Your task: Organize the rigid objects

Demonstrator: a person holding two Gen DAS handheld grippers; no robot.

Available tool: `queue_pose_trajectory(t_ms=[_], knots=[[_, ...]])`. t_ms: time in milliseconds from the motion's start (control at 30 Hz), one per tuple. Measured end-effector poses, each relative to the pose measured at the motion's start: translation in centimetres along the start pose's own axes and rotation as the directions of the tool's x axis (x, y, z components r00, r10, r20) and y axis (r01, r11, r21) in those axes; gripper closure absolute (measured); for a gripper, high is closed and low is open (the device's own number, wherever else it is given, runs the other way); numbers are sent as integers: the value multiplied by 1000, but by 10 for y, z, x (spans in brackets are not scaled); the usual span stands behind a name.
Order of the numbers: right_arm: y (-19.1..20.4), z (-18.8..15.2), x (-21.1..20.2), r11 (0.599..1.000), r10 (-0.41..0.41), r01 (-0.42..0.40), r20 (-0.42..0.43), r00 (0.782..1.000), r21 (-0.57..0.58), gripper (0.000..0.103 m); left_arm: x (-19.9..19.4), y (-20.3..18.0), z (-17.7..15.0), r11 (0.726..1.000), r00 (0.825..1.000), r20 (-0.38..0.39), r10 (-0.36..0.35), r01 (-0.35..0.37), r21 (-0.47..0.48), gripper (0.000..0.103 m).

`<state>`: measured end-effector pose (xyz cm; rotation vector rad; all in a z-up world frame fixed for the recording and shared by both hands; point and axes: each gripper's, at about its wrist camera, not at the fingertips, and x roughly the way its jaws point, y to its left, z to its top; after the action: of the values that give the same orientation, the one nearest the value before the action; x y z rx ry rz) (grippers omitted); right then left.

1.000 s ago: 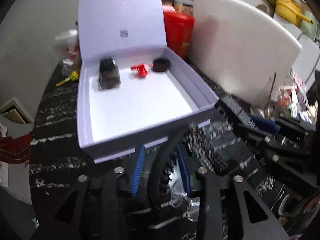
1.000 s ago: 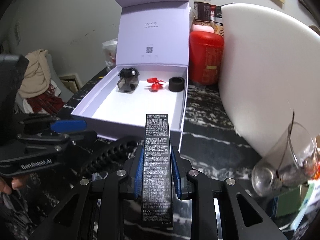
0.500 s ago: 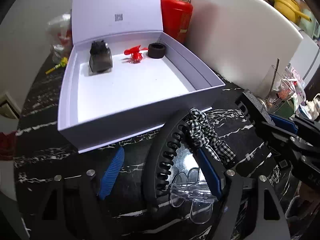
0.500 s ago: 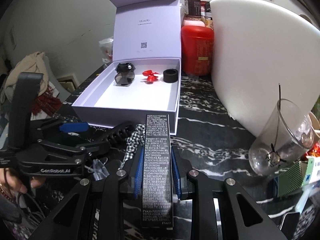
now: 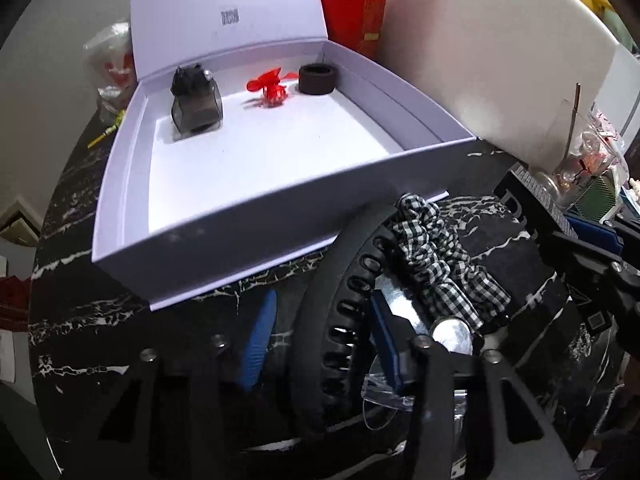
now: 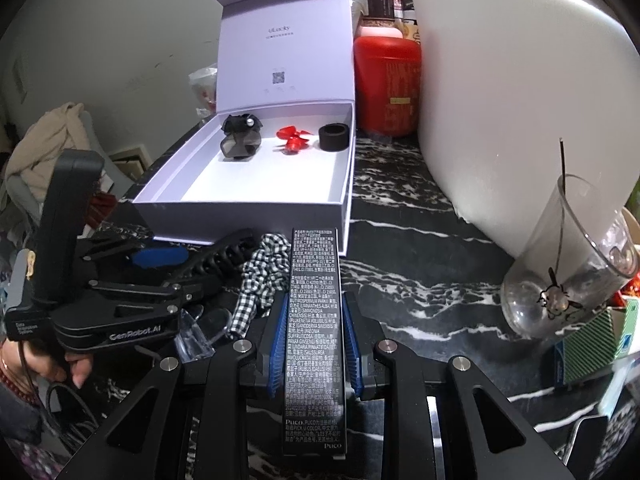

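Note:
A black toothed headband (image 5: 320, 320) lies on the dark marble table in front of the open white box (image 5: 224, 236). My left gripper (image 5: 322, 300) straddles it; its jaws are closing and a small gap still shows beside the left blue pad (image 5: 260, 340). A gingham scrunchie (image 5: 436, 256) and a clear plastic piece (image 5: 380, 400) touch the headband. My right gripper (image 6: 315, 300) is shut on a slim black printed carton (image 6: 314, 332), held lengthwise. In the box (image 6: 248, 212) stand a smoky bottle (image 6: 240, 140), a red propeller (image 6: 292, 138) and a black ring (image 6: 334, 138).
A white foam board (image 6: 520, 80) and red jar (image 6: 386, 84) stand behind and right of the box. A tilted glass cup (image 6: 568, 264) and green striped card box (image 6: 592, 340) sit at the right. A person's hand (image 6: 60, 364) holds the left gripper (image 6: 120, 312).
The left gripper's jaws spread wide around the headband, then narrowed again while the gripper sank closer to the table. The right gripper kept its hold on the carton.

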<state>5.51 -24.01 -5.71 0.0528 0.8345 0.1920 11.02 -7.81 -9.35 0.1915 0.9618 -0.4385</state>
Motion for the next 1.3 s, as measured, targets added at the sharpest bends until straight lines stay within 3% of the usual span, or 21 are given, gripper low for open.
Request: queue_pose_trajectory(t_ms=[67, 100, 367, 867, 1000, 1100, 1300], knots=[[-2, -1, 2, 1000, 6, -6, -4, 1000, 8, 78, 1, -3, 1, 1000, 1000, -13, 14, -13, 26, 60], [-3, -1, 4, 1000, 9, -8, -10, 1000, 13, 78, 1, -5, 2, 999, 1000, -16, 8, -8, 36, 66], [-3, -1, 4, 1000, 10, -10, -9, 1000, 15, 78, -2, -6, 1, 1000, 1000, -16, -9, 9, 22, 69], [15, 9, -11, 999, 25, -23, 40, 999, -43, 78, -58, 2, 7, 1000, 996, 84, 27, -26, -16, 70], [24, 16, -14, 997, 32, -28, 59, 998, -75, 78, -70, 5, 10, 999, 993, 110, 38, -36, -22, 81], [29, 19, -13, 996, 40, -34, 66, 997, -88, 78, -64, 7, 10, 999, 993, 110, 48, -46, -18, 81], [31, 16, -10, 996, 45, -41, 49, 998, -80, 78, -46, 15, -3, 998, 997, 71, -4, 9, -63, 81]])
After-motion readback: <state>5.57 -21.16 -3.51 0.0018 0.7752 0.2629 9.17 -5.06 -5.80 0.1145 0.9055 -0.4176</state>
